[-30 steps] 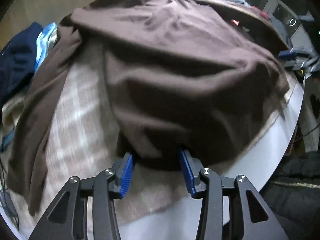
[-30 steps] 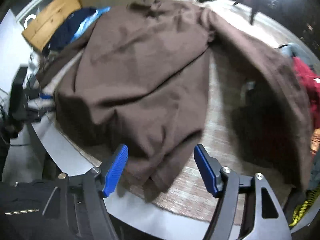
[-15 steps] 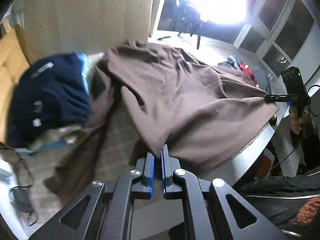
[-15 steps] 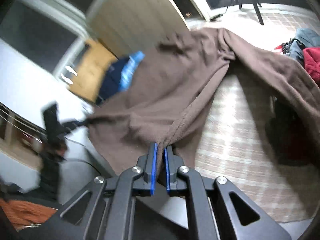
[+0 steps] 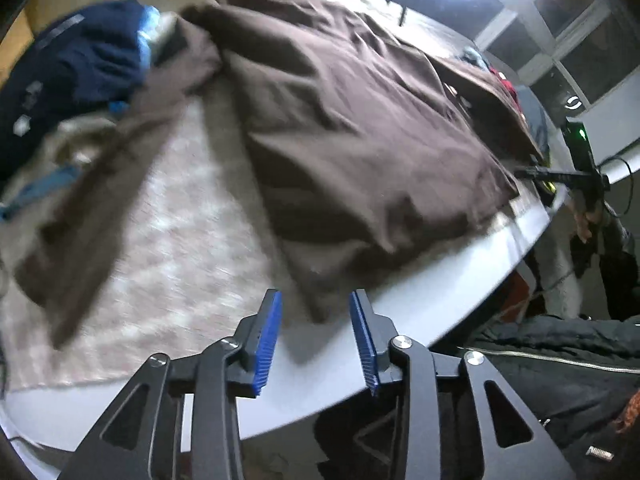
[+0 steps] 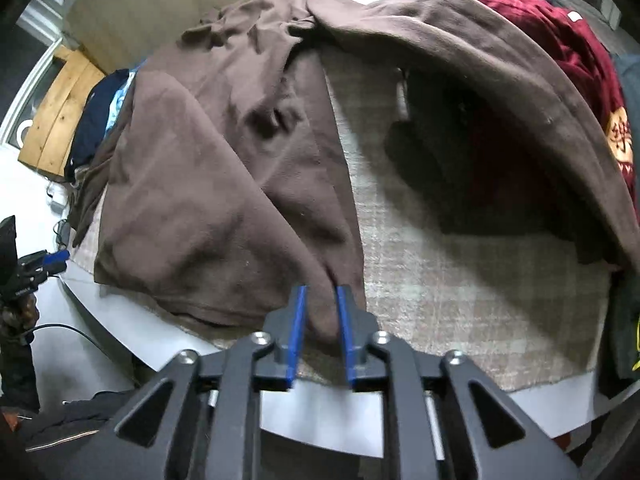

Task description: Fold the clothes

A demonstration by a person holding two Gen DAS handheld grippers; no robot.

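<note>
Both jaws have just been opening: left gripper [image 5: 316,336] clear of the brown garment [image 5: 360,128]; right gripper [image 6: 320,332] loosely straddles its hem at the table's near edge.

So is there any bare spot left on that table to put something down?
Yes: the checked cloth lies bare between the brown garment's body and its spread sleeve. The white table edge nearest the grippers is also free. The far corners are crowded: a navy pile and red clothes.
</note>
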